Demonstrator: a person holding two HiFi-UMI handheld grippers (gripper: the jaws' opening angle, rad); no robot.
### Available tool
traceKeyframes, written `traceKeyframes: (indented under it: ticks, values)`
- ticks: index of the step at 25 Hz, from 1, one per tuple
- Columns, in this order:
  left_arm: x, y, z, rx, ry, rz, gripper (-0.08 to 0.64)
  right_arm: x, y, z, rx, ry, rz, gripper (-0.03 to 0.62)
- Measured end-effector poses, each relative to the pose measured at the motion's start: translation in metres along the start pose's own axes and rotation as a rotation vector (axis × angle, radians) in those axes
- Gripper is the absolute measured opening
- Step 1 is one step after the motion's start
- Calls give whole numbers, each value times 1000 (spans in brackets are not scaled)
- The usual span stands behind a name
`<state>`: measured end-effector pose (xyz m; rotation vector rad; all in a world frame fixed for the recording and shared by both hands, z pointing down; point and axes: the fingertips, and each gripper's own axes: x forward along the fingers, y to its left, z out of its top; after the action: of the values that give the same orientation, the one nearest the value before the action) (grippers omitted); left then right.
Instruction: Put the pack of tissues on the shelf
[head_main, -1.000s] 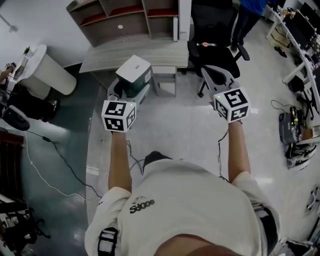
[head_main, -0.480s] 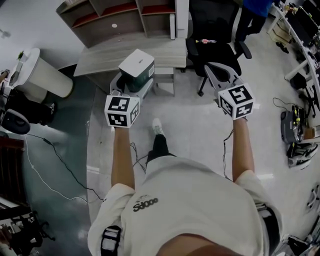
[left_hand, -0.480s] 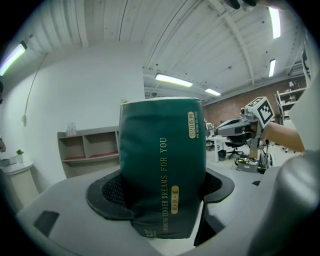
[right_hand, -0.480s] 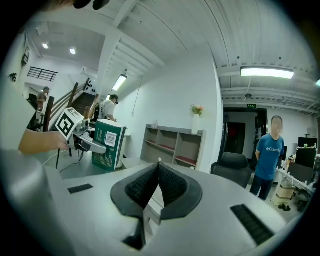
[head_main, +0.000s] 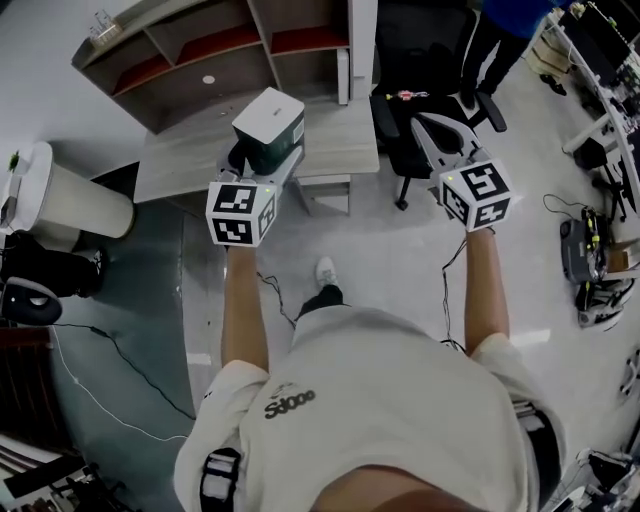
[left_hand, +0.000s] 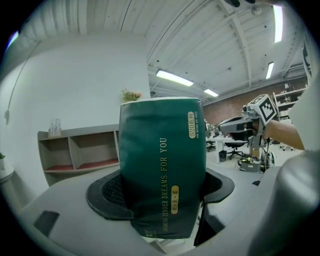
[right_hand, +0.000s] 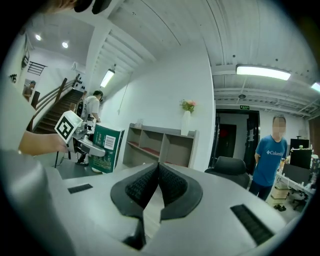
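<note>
Right, my left gripper (left_hand: 161, 197) clamped on pack of tissues (left_hand: 162, 150), green pack upright between jaws. My right gripper (right_hand: 156, 185) empty, jaws pressed together. Pack held above desk (head_main: 340, 140); shelf (head_main: 215, 65) just beyond, against wall.

**What stays out of sight**

In the head view, the brown wooden open shelf unit (head_main: 215, 60) runs off the top edge, so its right-hand upper part is lost. Small items (head_main: 100, 22) on its top at the upper left are too small to tell. A person in a blue top (head_main: 500, 18) at the upper right is cut off by the same edge.

The left tongs (head_main: 265, 157) have their jaw tips covered there by the dark green and white pack of tissues (head_main: 270, 118).

In the left gripper view, that pack fills the centre. It hides the inner jaw faces and the shelf's right part. Its lower edge sinks behind the grey tong body, and the smallest gold print near its bottom is unreadable.
</note>
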<state>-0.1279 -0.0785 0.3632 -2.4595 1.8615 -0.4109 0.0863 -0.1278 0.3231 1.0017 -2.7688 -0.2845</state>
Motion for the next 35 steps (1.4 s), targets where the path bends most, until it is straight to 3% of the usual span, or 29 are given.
traceKeyframes:
  ticks: [9,18,25,32,35]
  values:
    - [80,84,12,26,0,-46,393,101,-43,11,31,3,-55,5]
    - [150,138,9,95,36,-95,393,166,-71,-2,67,30,-108,5]
    - [215,151,27,192,53,-86,393,194,-113,-24,92,44,-113,5]
    - [306,161,32,332,142,-64,393,236,-156,-48,123,52,-75,5]
    - [345,158,24,445,224,-65,393,249,-171,-60,142,59,-62,5]
